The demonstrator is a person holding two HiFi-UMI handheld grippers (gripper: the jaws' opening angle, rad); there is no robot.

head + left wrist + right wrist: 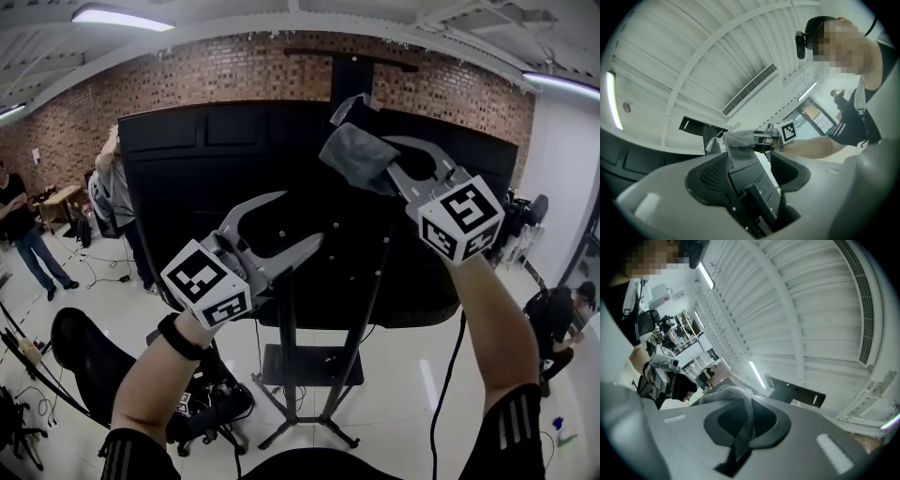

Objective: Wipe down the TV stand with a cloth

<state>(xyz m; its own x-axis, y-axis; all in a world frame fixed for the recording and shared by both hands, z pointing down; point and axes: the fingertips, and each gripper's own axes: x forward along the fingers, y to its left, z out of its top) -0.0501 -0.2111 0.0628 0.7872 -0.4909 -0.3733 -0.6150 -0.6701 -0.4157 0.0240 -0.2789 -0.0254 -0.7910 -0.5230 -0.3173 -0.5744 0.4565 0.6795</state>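
A big black TV panel (206,178) stands on a black pole stand (291,347) with a flat base on the floor. Its top bracket (352,70) rises above the panel. My right gripper (361,131) is raised in front of the panel's upper middle, shut on a bunched grey cloth (361,157). The right gripper view shows the cloth (736,397) pinched between the jaws, the bracket (797,393) just beyond. My left gripper (298,217) hangs lower and to the left, open and holding nothing. In its own view, the cloth (738,139) and bracket (696,125) lie ahead.
A brick wall runs behind the TV. People stand at the far left (23,234) and beside the panel's left edge (112,187); another sits at the right (562,319). A black office chair (84,361) and cables lie on the floor at lower left.
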